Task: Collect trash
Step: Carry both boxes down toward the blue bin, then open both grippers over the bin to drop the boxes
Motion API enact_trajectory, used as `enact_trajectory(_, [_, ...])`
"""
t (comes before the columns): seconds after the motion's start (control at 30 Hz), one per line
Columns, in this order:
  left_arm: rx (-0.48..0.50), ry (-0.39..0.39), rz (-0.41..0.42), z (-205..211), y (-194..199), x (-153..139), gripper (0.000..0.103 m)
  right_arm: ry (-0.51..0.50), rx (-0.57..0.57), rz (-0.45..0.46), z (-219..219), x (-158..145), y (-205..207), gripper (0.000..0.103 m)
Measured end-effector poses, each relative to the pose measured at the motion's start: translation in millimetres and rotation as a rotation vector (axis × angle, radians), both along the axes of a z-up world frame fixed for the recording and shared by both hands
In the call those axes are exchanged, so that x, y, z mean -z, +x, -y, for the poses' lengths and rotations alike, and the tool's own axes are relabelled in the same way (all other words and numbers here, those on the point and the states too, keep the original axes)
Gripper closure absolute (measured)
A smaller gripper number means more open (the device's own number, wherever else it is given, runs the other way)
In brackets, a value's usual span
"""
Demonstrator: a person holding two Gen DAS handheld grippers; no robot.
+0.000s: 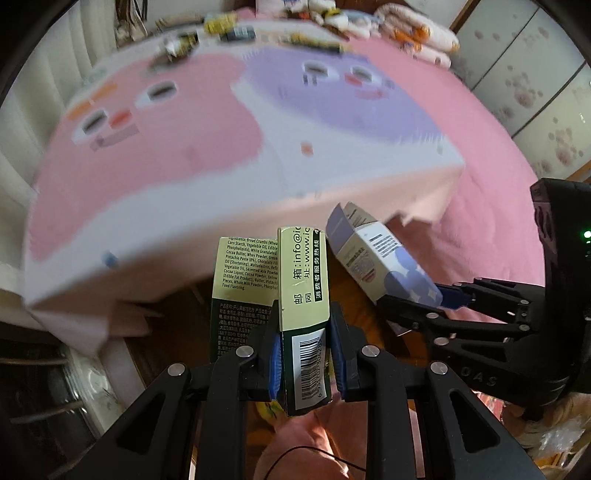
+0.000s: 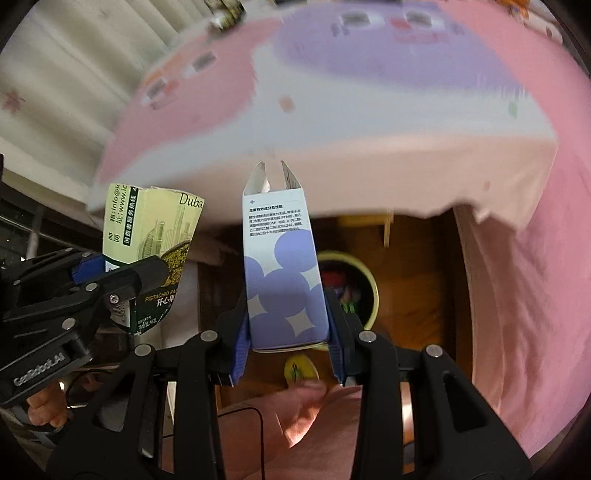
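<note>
Gripping a green carton (image 1: 303, 317), left gripper (image 1: 304, 354); right gripper (image 2: 290, 350) pinches purple box (image 2: 284, 273) above bin (image 2: 369, 291).

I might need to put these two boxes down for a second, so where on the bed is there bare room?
The broad middle of the cartoon blanket is bare, and so is the pink sheet beside it. The blanket's far edge is crowded with small packets, with folded bedding stacked in the far right corner.

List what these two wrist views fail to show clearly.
- Items at the bed's far edge: left wrist view, blurred and small.
- Bin contents: right wrist view, the purple-dotted box covers most.
- Green box front: left wrist view, turned edge-on.
- Bedspread print: motion-blurred in both.
</note>
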State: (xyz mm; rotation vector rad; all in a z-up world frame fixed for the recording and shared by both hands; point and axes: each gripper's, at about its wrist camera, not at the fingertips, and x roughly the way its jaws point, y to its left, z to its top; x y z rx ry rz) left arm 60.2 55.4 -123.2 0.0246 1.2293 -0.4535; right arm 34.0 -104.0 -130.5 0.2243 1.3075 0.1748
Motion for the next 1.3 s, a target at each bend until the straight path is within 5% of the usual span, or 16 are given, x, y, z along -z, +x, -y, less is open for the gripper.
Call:
enact_trajectory(0.47, [-0.031, 0.138, -0.171, 39.7, 25.3, 245.4, 0.081, -0.015, 0.046, -0.197, 24.3, 243.1, -11.2, 0.07])
enact_trajectory(0.7, [-0.049, 0.192, -0.181, 54.8, 44.3, 322.4, 0.081, -0.002, 0.05, -0.224, 25.5, 309.2, -4.5, 0.07])
enact_trajectory(0.77, [-0.054, 0.21, -0.176, 57.5, 42.9, 334.4, 0.075, -0.004, 0.054, -0.226, 32.6, 318.7, -0.1, 0.069])
enact_trajectory(0.87, [-0.06, 0.228, -0.166, 58.8, 44.0, 345.6, 0.052, -0.008, 0.062, -0.225, 36.2, 326.2, 2.3, 0.053])
enact_trajectory(1.0, [-0.079, 0.246, -0.156, 54.3, 45.1, 347.8, 0.027, 0.0, 0.083, -0.221, 39.9, 325.6, 1.9, 0.051])
enact_trajectory(1.3, [-0.106, 0.248, -0.117, 43.5, 43.0, 309.9, 0.021, -0.001, 0.098, -0.194, 41.9, 298.8, 9.4, 0.048])
